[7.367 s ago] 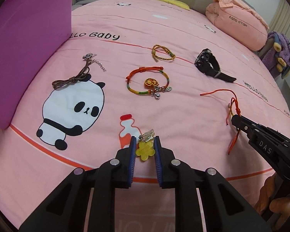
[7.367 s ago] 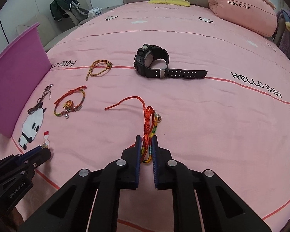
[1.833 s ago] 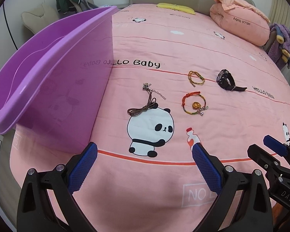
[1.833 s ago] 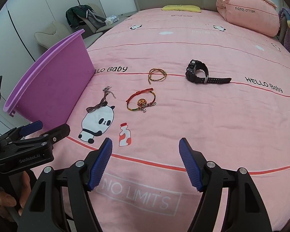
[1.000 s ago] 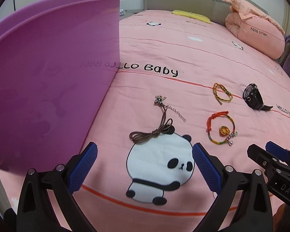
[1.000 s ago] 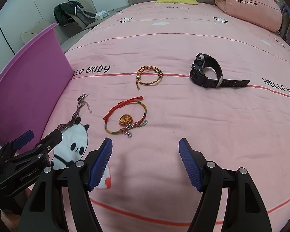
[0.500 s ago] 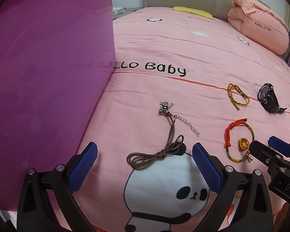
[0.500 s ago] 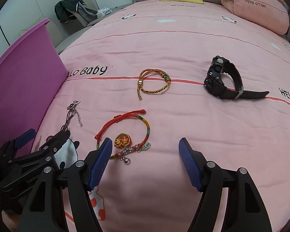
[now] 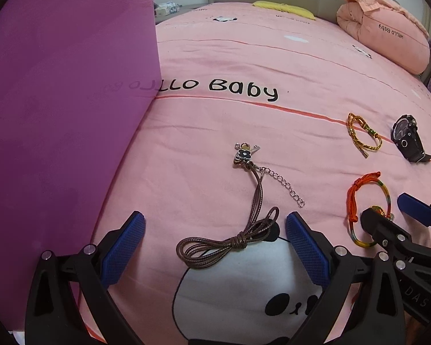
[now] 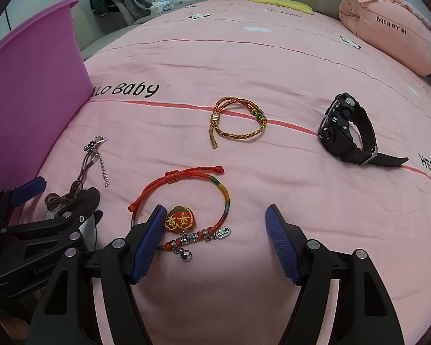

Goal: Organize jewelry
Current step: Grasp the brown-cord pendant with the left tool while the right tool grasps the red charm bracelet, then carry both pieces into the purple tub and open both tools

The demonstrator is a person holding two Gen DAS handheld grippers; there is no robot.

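- The left gripper point(image 9: 215, 230) hung over the pink printed bedspread point(image 9: 230, 57) with its blue-padded fingers point(image 9: 123, 244) spread wide and nothing between the pads.
- A brown cord necklace with a silver chain and black flower charm point(image 9: 244, 230) lay on the bedspread just ahead of that gap, its coiled end on the printed panda's head point(image 9: 244, 287).
- The right gripper point(image 10: 214, 230) was likewise spread wide and gripping nothing; its left finger stood over the edge of a red and multicoloured cord bracelet with an orange embroidered charm and small bells point(image 10: 186, 201).
- A gold braided bracelet point(image 10: 235, 123) lay further back on the red stripe, well apart from a black chunky wristwatch point(image 10: 347, 132) to its right.
- A tall purple plastic bin point(image 9: 57, 115) stood at the left, its wall beside the necklace.
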